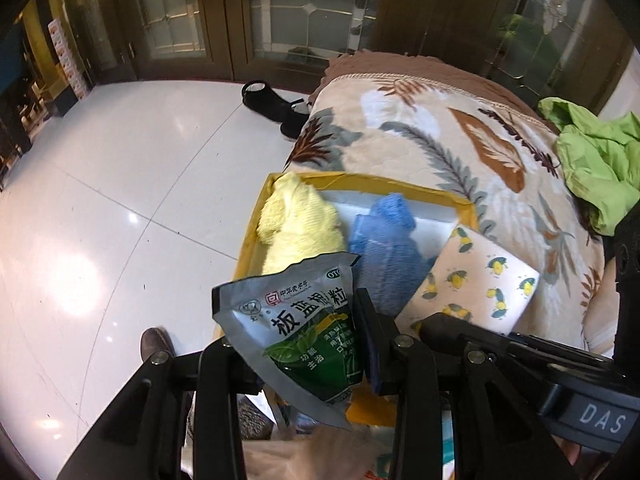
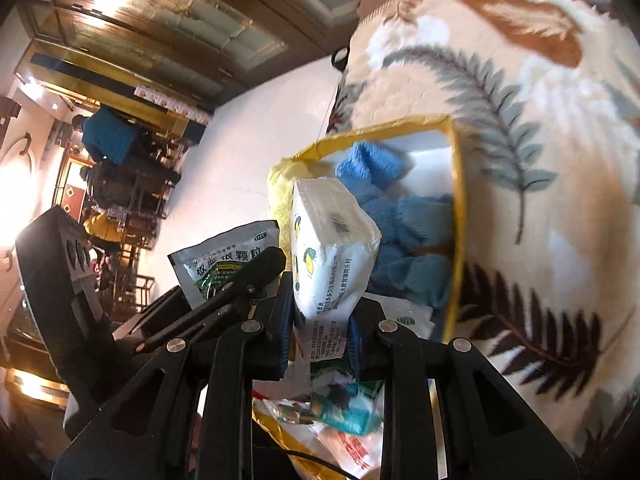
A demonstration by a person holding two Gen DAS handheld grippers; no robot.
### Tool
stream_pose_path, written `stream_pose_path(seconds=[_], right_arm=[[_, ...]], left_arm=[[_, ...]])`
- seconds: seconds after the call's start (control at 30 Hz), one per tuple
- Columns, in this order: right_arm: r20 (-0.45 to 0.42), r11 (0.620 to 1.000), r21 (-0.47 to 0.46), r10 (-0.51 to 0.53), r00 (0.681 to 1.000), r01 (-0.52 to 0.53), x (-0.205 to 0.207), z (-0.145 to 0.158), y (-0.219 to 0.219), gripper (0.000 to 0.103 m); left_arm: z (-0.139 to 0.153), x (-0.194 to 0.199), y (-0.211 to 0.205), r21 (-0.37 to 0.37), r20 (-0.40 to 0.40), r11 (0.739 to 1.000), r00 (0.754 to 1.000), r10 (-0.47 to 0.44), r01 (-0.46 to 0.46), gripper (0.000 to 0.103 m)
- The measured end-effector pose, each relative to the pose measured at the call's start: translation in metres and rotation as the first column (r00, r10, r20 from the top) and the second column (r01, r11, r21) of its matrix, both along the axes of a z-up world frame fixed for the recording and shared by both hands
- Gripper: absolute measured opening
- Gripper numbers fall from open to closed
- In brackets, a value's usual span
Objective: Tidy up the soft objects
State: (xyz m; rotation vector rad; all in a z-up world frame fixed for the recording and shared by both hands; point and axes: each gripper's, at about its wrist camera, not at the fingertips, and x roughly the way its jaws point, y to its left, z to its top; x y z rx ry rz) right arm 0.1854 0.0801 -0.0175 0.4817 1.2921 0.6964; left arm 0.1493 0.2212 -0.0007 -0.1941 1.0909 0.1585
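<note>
Left gripper (image 1: 320, 344) clamps sachet (image 1: 304, 332); right gripper (image 2: 320, 324) clamps tissue pack (image 2: 328, 240), long axis upright. Yellow box (image 1: 464, 204) lies directly ahead of both.

A black shoe (image 1: 276, 106) is lying on the glossy white floor (image 1: 120, 200) beside wooden glass-paned doors (image 1: 304, 12); a green jacket (image 1: 596, 160) is sprawling over the feather-print blanket (image 1: 460, 140).
</note>
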Motion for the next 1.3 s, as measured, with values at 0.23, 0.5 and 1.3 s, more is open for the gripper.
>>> stream_pose_path(seconds=[0.23,0.5,1.3], right_arm=[[-0.072,0.999,-0.011,0.053,0.996,-0.054,0.01,-0.029,0.017,0.024],[-0.013,0.989,-0.143,0.036,0.999,-0.038,0.01,-0.019,0.006,0.05],[0.462,0.869,-0.424,-0.033,0.886,0.254,-0.105,0.057,-0.036,0.05]], left_arm=[[-0.011,0.002,0.006,0.017,-0.009,1.0,1.0,0.016,-0.016,0.037],[-0.013,0.001,0.011,0.022,-0.013,0.998,0.998,0.055,-0.055,0.054],[0.049,-0.108,-0.025,0.142,0.21,0.971,0.965,0.158,-0.19,0.075]])
